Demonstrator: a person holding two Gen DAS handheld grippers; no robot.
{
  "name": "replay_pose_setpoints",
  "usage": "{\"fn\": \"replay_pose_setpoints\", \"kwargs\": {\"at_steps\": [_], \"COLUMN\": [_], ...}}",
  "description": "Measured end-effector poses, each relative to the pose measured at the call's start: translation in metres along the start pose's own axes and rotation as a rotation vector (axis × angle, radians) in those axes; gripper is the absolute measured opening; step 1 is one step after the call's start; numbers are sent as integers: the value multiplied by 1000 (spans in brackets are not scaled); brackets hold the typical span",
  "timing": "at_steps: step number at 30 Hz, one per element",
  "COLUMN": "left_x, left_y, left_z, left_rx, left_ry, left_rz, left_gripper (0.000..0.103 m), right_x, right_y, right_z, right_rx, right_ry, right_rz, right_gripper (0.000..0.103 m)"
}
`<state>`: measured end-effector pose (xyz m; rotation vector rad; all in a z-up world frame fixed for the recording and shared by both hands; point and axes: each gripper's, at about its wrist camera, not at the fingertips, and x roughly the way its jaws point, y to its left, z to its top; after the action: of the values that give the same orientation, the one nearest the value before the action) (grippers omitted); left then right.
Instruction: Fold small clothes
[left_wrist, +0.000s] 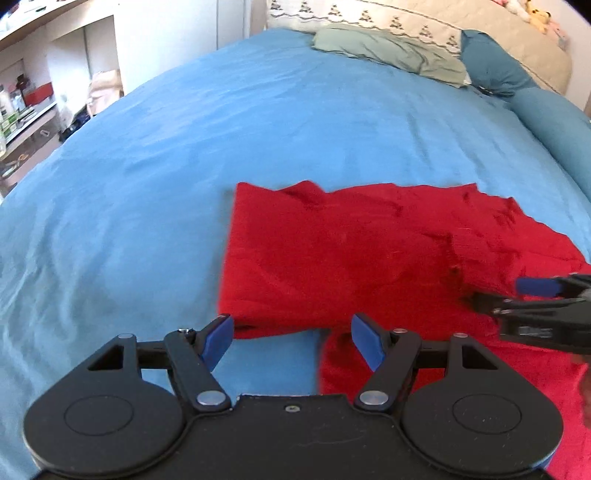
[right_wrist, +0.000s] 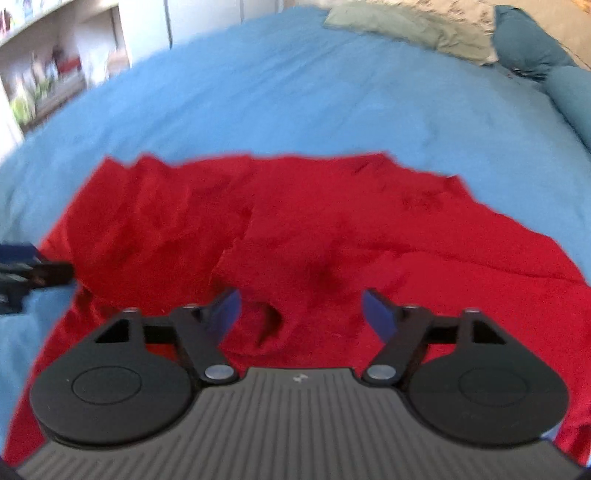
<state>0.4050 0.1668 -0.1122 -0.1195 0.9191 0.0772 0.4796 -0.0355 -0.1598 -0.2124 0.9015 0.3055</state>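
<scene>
A red garment (left_wrist: 351, 251) lies partly folded on the blue bed cover (left_wrist: 184, 166), its left side a neat straight edge and its right side rumpled. My left gripper (left_wrist: 293, 338) hovers open over the garment's near edge, with nothing between its blue pads. From the right, my right gripper (left_wrist: 498, 295) reaches in low over the cloth. In the right wrist view the right gripper (right_wrist: 301, 314) stands open above the wrinkled red garment (right_wrist: 332, 229), with loose folds below its fingers but no cloth pinched. The left gripper (right_wrist: 40, 264) shows at the left edge.
A folded grey-green cloth (left_wrist: 391, 51) and teal pillows (left_wrist: 495, 62) lie at the head of the bed, under a beige quilted blanket (left_wrist: 480, 26). White shelves (left_wrist: 33, 96) with small items stand beyond the bed's left side. Bare blue cover (right_wrist: 295, 92) stretches behind the garment.
</scene>
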Motion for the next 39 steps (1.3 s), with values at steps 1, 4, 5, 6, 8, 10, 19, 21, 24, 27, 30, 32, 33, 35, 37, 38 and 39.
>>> {"fn": "replay_pose_setpoints", "kwargs": {"at_steps": [1,4,5,6,8,10,19,21,24,27,30,32,33,35,37,38,39], "left_x": [1,1,0,1,1,3,13,13,15,16,15,14,14,13,13,14,16], "left_y": [3,10,12,11,13,15,23,24,25,25,24,21,19,13,4,0,-5], "left_z": [0,1,1,3,3,3,-4,-5,-7,-8,-7,-7,-7,-6,-4,-3,-2], "left_rx": [-5,-25,-34,-40,-47,-51,-40,-29,-17,-8,1,14,24,45,59,66,74], "left_ry": [3,7,6,6,11,19,42,42,42,44,45,44,43,40,39,39,39], "left_rz": [1,-3,-7,-11,-10,-12,-6,5,18,22,24,19,17,12,-2,-9,-15], "left_gripper": [75,75,75,75,75,75,75,75,75,75,75,75,75,75,75,75,75], "right_x": [1,-13,-24,-35,-46,-46,-32,-30,-23,-19,-37,-57,-69,-97,-120,-130,-138], "right_y": [1,-15,-28,-40,-61,-76,-92,-86,-80,-81,-79,-81,-83,-91,-104,-111,-119], "right_z": [0,8,8,5,-4,-20,-55,-48,-41,-34,-18,-2,7,24,34,35,34], "right_rx": [10,128,190,260,367,444,579,543,515,511,501,484,474,452,430,418,412], "right_ry": [-18,-76,-115,-143,-150,-127,-107,-103,-71,-58,-118,-178,-213,-280,-330,-349,-361], "right_rz": [8,-5,-7,-9,3,35,106,94,67,45,46,60,65,48,21,-3,-26], "right_gripper": [61,29,29,29,33,58,86,75,65,28,24,23,23,23,23,23,23]}}
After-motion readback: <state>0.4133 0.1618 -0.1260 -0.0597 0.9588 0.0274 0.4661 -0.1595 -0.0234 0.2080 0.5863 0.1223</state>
